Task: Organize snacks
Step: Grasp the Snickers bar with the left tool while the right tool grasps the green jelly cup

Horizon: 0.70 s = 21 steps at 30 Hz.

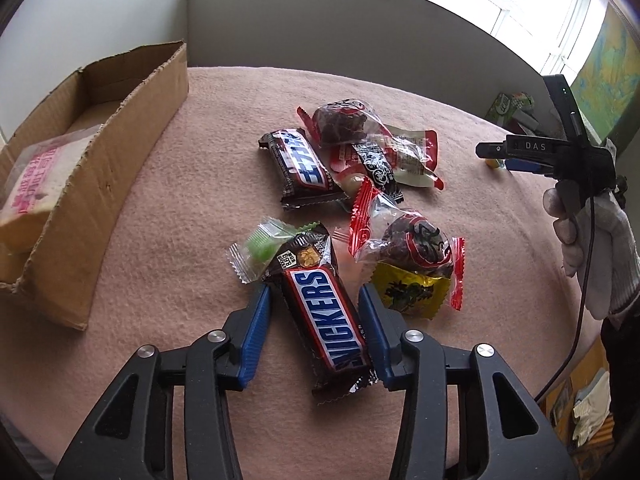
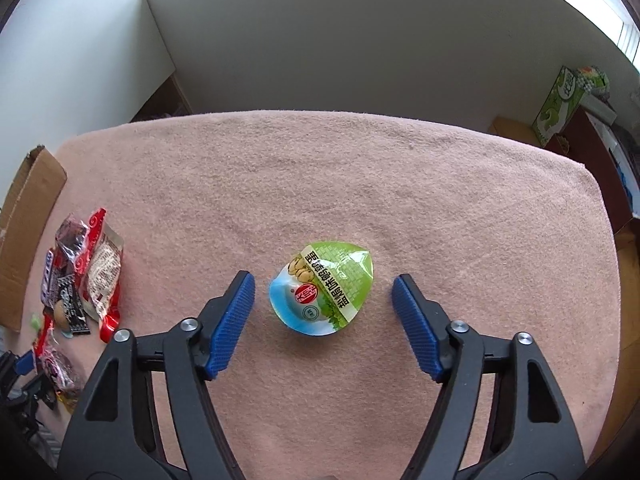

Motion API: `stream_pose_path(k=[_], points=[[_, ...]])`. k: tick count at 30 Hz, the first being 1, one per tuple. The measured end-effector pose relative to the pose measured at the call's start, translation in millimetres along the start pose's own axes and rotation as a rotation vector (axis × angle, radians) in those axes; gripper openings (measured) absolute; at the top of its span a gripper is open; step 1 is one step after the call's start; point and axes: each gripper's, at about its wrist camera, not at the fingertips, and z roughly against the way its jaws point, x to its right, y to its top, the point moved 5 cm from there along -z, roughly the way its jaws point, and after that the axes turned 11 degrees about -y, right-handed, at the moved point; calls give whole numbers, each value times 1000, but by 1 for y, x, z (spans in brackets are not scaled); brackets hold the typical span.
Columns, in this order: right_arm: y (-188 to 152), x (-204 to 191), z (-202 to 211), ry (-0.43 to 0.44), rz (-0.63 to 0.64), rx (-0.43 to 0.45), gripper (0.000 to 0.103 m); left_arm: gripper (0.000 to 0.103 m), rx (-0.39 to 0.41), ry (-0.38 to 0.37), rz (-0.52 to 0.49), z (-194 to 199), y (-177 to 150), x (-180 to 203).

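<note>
Pink cloth (image 1: 168,184), two Snickers bars, nearer one (image 1: 326,316) between open left tongs (image 1: 314,300), one green packet (image 2: 324,288) between open right tongs (image 2: 324,282)

Glossy plastic Snickers wrapper (image 1: 326,312); matt fuzzy pink cloth (image 2: 360,184); rough corrugated cardboard box (image 1: 120,152).

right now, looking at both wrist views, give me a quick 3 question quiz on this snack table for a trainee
1. True or false: the left gripper has its pads clamped on the Snickers bar.
2. Which lies between the right gripper's fingers? A) green-lidded egg-shaped snack cup B) yellow packet C) green candy
3. What already sits in the cardboard box?

Key
1. False: the bar lies between the pads, with gaps showing.
2. A
3. A wrapped bread slice pack.
</note>
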Motion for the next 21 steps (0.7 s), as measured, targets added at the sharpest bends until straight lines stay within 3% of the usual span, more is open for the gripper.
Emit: stream_pose_path(k=[1,3,12,21], points=[[0,-2,1,-10,10,3,53,38,2,0,1,0,0,-2],[1,-4,3,-4,11,3,48,35,6,-11,7,2,0,-5],[-9,-1,19,39,-22,18,48,28,21,-34,33,13,-5,-14],[-8,-27,77,91,10,105,47,27,56,-40,58,36,-13,-28]])
